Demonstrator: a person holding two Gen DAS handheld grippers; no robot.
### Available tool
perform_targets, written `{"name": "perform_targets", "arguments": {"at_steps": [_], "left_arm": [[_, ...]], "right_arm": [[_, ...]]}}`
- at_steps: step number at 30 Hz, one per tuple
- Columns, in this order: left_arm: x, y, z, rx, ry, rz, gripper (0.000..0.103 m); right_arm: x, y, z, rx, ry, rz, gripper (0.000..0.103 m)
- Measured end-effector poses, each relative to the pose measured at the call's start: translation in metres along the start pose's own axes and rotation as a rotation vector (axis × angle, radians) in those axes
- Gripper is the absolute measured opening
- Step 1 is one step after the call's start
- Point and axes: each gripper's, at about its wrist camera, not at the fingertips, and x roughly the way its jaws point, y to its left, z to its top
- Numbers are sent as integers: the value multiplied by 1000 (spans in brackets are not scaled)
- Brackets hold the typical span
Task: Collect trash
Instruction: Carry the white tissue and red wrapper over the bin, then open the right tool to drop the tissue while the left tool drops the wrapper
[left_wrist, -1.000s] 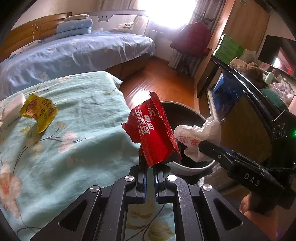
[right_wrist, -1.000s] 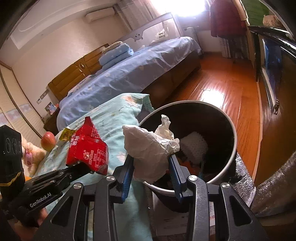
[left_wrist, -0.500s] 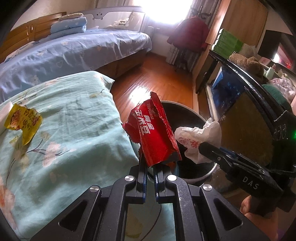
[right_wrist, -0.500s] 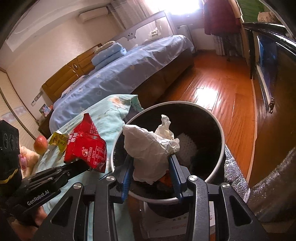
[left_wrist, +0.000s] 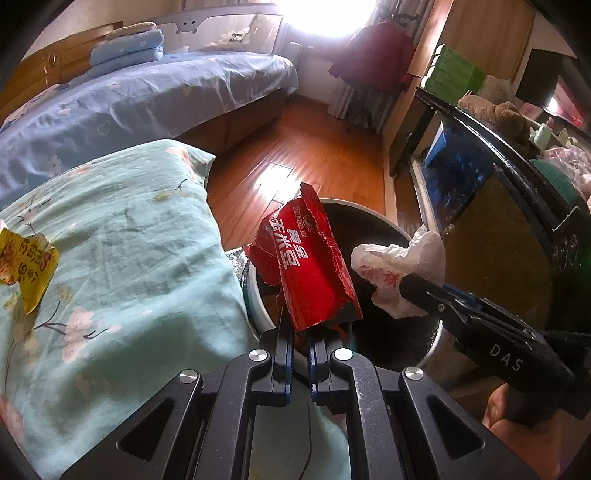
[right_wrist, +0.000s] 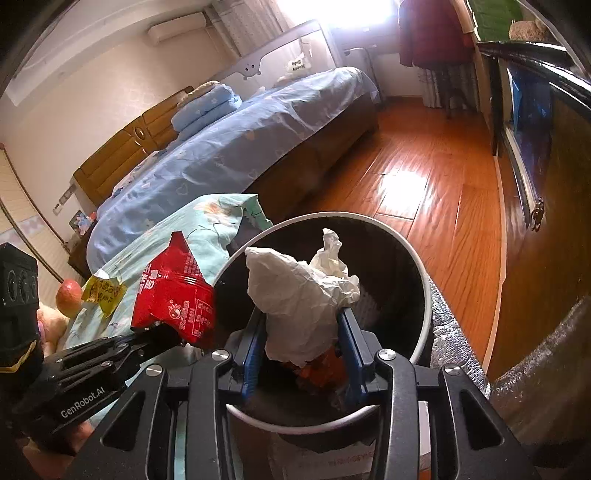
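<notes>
2 claws carry litter to the round, white-rimmed black waste bin (right_wrist: 424, 295) beside the bed.

The left claw (left_wrist: 301, 334) is pressed together on the lower edge of a torn red foil snack wrapper (left_wrist: 310, 266), which stands up over the bin's near rim. The right claw (right_wrist: 301, 343), part-spread, pinches a crumpled white paper wad (right_wrist: 299, 299) held over the bin's mouth. Both pieces look light, soft and crushable; the foil is probably slick, so a pinch on a folded edge seems safest, while the wad takes a looser squeeze around its bulk. Both claws angle downward toward the bin, a person's hand (left_wrist: 506, 410) gripping the right one's handle. 1 yellow crumpled wrapper (left_wrist: 26, 269) remains on the floral teal bed cover (left_wrist: 122, 258), well left of the bin.
</notes>
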Motion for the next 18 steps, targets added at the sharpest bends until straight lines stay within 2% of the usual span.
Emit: {"name": "perform_targets", "arguments": {"at_steps": [15, 18], "left_arm": [[8, -4, 6, 16, 21, -14, 5], [6, -5, 7, 14, 22, -18, 13]], "right_arm": [[8, -7, 8, 16, 22, -12, 44], [8, -7, 9, 14, 24, -10, 45]]}}
